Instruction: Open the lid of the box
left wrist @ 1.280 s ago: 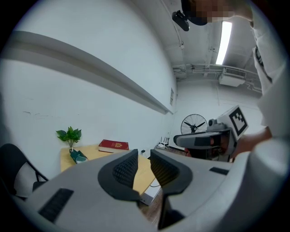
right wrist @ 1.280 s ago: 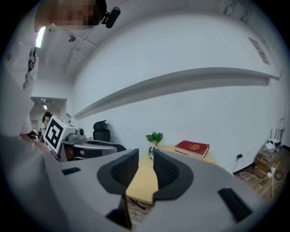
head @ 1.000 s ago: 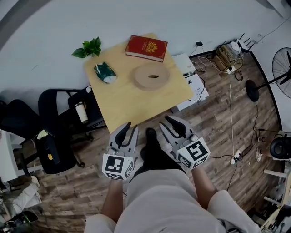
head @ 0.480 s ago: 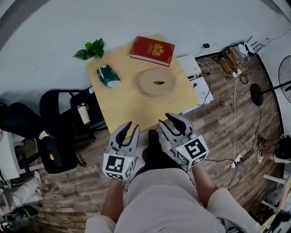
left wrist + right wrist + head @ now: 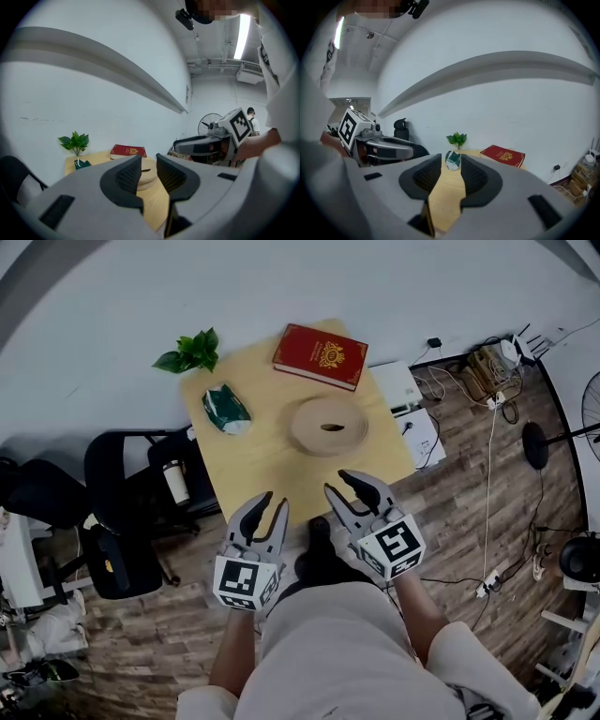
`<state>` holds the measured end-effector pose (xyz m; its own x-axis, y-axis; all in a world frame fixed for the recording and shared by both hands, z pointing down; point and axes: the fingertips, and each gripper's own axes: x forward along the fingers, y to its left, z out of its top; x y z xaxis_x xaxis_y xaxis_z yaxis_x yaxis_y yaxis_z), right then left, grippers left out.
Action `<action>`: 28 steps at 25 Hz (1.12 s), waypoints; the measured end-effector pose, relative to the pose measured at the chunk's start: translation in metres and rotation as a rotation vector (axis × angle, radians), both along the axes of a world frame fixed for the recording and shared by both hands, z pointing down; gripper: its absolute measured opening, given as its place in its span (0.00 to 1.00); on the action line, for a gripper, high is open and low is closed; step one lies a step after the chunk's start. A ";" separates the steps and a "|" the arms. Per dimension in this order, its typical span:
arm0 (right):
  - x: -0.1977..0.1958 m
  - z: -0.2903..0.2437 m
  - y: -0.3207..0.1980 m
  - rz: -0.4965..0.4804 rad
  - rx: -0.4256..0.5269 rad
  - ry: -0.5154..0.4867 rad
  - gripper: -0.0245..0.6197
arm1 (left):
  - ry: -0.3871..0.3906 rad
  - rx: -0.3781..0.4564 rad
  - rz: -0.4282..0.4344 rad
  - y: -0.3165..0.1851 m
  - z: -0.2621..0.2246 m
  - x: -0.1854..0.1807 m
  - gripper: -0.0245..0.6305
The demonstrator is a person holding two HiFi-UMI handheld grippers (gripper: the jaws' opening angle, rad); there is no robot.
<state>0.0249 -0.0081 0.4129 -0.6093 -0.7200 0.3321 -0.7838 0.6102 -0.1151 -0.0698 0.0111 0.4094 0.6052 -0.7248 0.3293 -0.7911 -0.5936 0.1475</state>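
Jaws apart, left gripper (image 5: 274, 502) beside right (image 5: 337, 484)

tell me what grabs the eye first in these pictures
A red hardcover book with a gold emblem lies at the far edge of the pale wooden table, with a round wooden box at its middle. Nearer, the grey left gripper and right gripper hang open and empty; the right's jaws have just been opening.

I am holding my left tool (image 5: 274, 502) and right tool (image 5: 339, 484) side by side at the near edge of the surface (image 5: 253, 460). The round box (image 5: 328, 426) is sitting right of its middle, the book (image 5: 320, 356) lying behind it, the packet (image 5: 226, 410) lying left, the plant (image 5: 190, 352) standing at the far left corner.
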 end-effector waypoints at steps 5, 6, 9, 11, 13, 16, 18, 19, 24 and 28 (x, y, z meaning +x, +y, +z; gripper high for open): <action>0.001 0.005 -0.021 -0.021 -0.004 0.010 0.24 | -0.005 -0.012 -0.011 -0.019 0.004 0.005 0.17; 0.002 0.006 -0.025 -0.025 -0.003 0.012 0.24 | -0.005 -0.013 -0.013 -0.022 0.004 0.006 0.17; 0.003 0.010 -0.036 -0.040 -0.004 0.019 0.23 | -0.003 -0.015 -0.020 -0.032 0.007 0.009 0.17; 0.003 0.012 -0.042 -0.052 -0.006 0.022 0.23 | 0.000 -0.016 -0.022 -0.039 0.010 0.013 0.17; 0.004 0.014 -0.048 -0.062 -0.007 0.022 0.23 | -0.002 -0.017 -0.025 -0.045 0.013 0.016 0.17; 0.005 0.015 -0.055 -0.070 -0.009 0.019 0.23 | -0.014 -0.026 -0.031 -0.051 0.017 0.019 0.17; 0.006 0.017 -0.060 -0.077 -0.009 0.020 0.23 | -0.017 -0.025 -0.034 -0.055 0.018 0.022 0.17; 0.007 0.017 -0.062 -0.080 -0.009 0.020 0.23 | -0.018 -0.024 -0.036 -0.057 0.017 0.023 0.17; 0.010 0.020 -0.069 -0.090 -0.012 0.026 0.23 | -0.026 -0.026 -0.040 -0.062 0.018 0.030 0.17; 0.009 0.025 -0.070 -0.103 -0.023 0.040 0.24 | -0.032 -0.031 -0.053 -0.063 0.019 0.032 0.17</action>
<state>0.0344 -0.0777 0.4377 -0.6657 -0.6463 0.3731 -0.7214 0.6852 -0.1002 -0.0382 -0.0519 0.4288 0.5555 -0.7445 0.3703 -0.8256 -0.5467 0.1394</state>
